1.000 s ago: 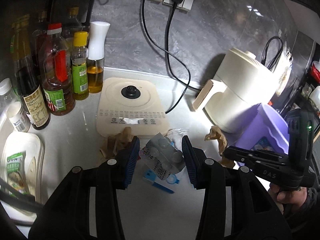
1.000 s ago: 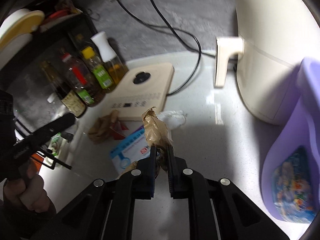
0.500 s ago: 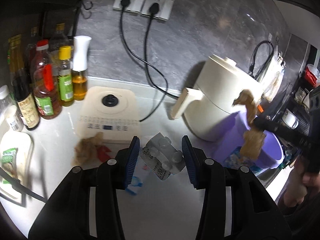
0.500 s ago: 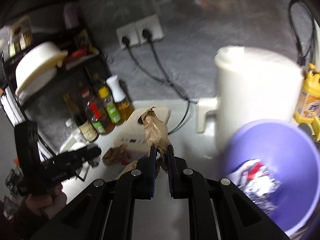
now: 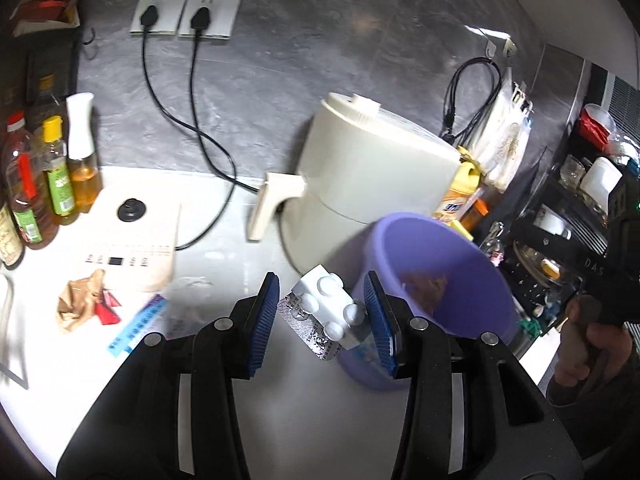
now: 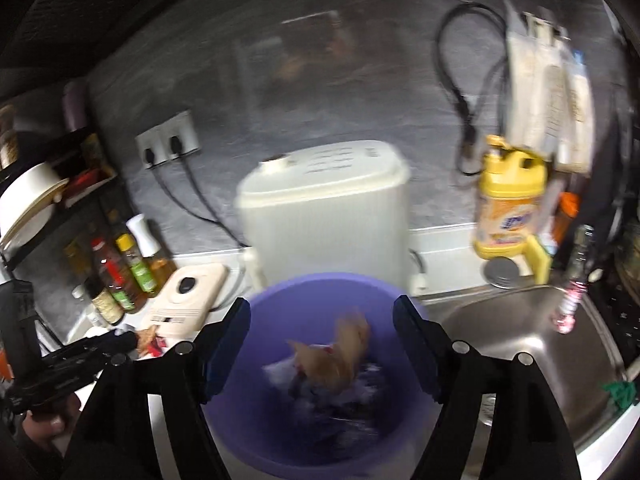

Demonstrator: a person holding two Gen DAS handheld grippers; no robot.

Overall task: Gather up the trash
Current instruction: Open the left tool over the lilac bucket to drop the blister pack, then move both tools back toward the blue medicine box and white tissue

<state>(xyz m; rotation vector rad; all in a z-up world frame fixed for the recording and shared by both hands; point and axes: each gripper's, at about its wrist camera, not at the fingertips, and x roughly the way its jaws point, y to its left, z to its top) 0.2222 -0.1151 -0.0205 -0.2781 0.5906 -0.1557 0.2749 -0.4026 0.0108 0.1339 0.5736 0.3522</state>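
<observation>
Left tongs (image 5: pixel 325 318) clamp one blister pack (image 5: pixel 326 314), light, stiff, crackly foil best held across its flat edges; right tongs (image 6: pixel 322 346), jaws just opened wide, hold nothing. One brown paper wad (image 6: pixel 346 354) drops into the purple bin (image 6: pixel 280 300); another wad (image 5: pixel 78 300) lies far left on the table (image 5: pixel 224 220)

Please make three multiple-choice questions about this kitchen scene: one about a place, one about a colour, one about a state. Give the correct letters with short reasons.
1. Where does the brown paper wad lie?
A. in the bin
B. in the sink
C. on the air fryer

2. What colour is the bin?
A. green
B. purple
C. red

3. How is the blister pack?
A. flat on the counter
B. in the bin
C. held in the left gripper

Key: 1 A, it sits among rubbish inside the bin, below the open right gripper; 2 B, its wall is purple; 3 C, the jaws hold it.
</observation>
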